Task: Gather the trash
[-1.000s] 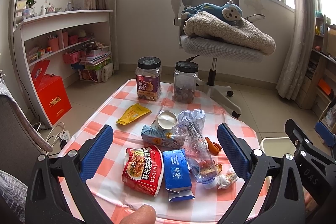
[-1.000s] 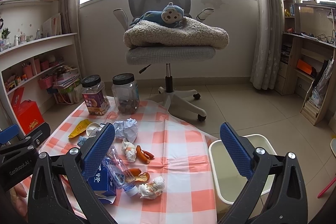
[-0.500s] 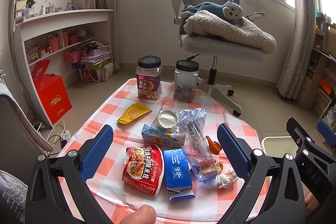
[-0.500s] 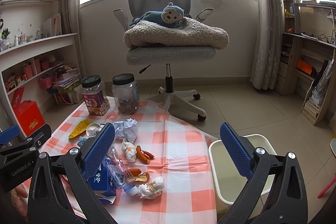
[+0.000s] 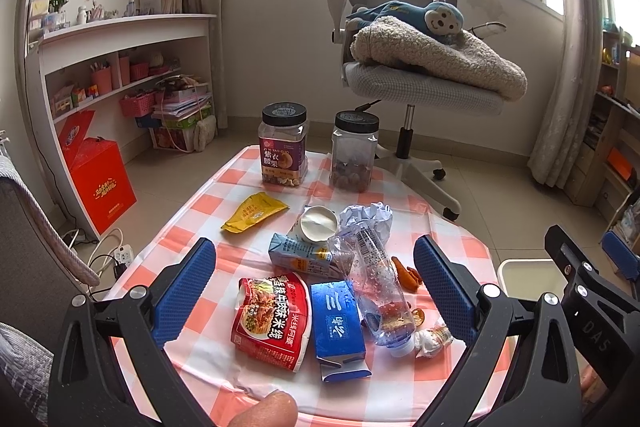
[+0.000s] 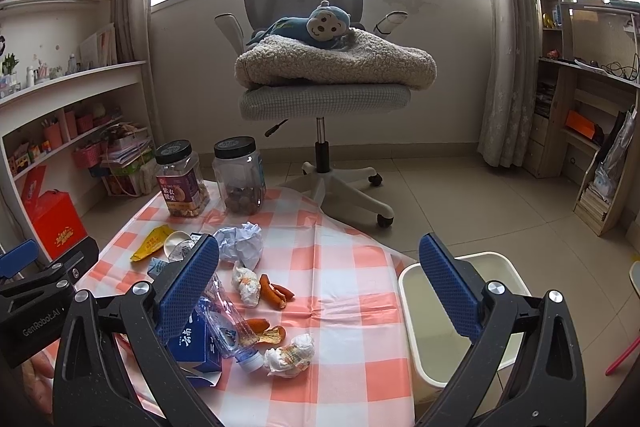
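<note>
Trash lies on a checked tablecloth (image 5: 452,239): a red noodle packet (image 5: 272,323), a blue carton (image 5: 338,323), a crushed clear bottle (image 5: 376,287), a small milk carton (image 5: 300,255), a yellow sachet (image 5: 254,213), crumpled paper (image 5: 366,219), orange peels (image 6: 276,293) and dirty tissues (image 6: 290,349). A white bin (image 6: 460,315) stands on the floor right of the table. My left gripper (image 5: 314,291) is open and empty above the near edge. My right gripper (image 6: 318,291) is open and empty, held over the table's right side.
Two black-lidded snack jars (image 5: 284,145) (image 5: 354,153) stand at the table's far end. A grey office chair (image 6: 320,83) with a blanket and a plush monkey is behind. White shelves and a red box (image 5: 100,183) are at left.
</note>
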Available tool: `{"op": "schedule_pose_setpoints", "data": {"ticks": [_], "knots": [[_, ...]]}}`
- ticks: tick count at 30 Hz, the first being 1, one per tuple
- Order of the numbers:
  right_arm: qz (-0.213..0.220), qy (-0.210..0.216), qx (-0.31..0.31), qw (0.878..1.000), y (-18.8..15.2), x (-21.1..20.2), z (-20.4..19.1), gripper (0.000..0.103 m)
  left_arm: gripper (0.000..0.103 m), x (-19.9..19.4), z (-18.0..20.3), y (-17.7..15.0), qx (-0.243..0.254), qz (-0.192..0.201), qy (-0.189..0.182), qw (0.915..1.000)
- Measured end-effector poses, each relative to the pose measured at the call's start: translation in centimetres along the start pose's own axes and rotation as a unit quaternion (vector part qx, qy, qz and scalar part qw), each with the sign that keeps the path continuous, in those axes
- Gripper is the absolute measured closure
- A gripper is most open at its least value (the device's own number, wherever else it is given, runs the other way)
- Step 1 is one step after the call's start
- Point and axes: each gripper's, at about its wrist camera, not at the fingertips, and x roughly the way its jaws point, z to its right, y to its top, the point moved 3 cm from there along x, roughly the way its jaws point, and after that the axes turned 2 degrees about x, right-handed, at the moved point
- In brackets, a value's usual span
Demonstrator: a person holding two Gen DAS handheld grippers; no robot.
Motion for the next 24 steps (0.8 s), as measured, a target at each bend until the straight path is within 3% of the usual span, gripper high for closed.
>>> {"op": "schedule_pose_setpoints", "data": {"ticks": [24], "knots": [[-0.005, 0.0, 0.002, 1.0, 0.57, 0.33, 0.76, 0.007, 0.007, 0.29, 0.38, 0.52, 0.002, -0.005, 0.0, 1.0]]}}
